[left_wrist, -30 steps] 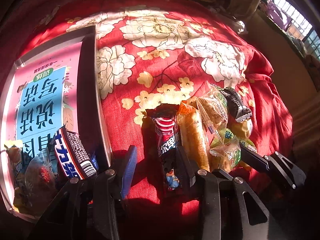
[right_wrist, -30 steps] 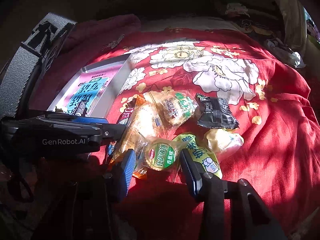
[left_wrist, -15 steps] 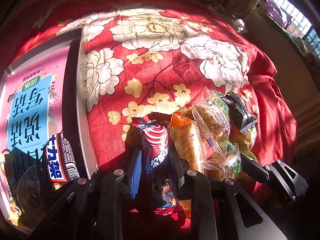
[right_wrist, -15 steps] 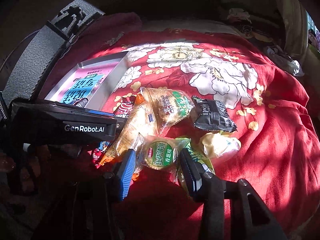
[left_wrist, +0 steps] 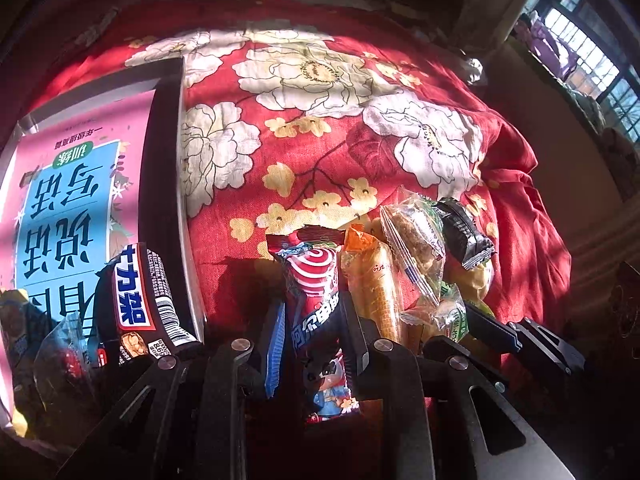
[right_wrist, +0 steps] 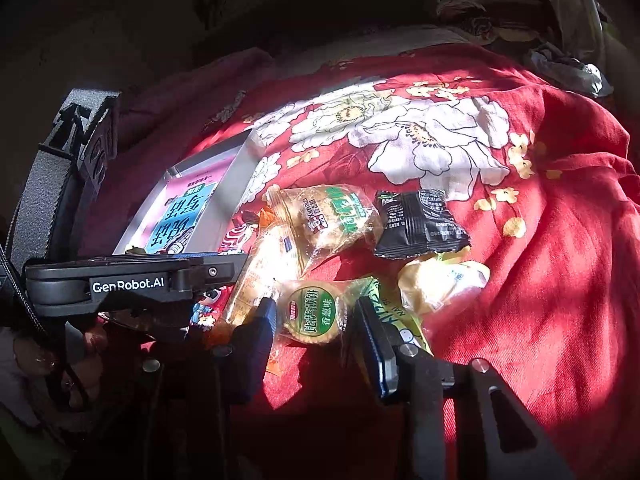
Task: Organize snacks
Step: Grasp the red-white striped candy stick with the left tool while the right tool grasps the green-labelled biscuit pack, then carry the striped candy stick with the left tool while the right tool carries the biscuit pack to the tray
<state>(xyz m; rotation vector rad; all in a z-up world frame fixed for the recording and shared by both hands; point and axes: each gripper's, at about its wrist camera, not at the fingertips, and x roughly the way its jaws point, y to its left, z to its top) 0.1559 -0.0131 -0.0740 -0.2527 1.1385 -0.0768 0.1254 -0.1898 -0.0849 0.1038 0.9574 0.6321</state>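
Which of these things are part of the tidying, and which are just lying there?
Part of the job:
red packet in the left tool
round biscuit between the right tool's fingers
black packet
orange packet
box

Just there:
flowered cloth
window

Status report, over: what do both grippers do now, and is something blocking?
Left gripper shut on red swirl packet. Right gripper open around round green-label biscuit. Orange-ended packet lies tight against the red one; tray beside it.

Left gripper (left_wrist: 312,332) clamped on something; right gripper (right_wrist: 316,320) spread wide.
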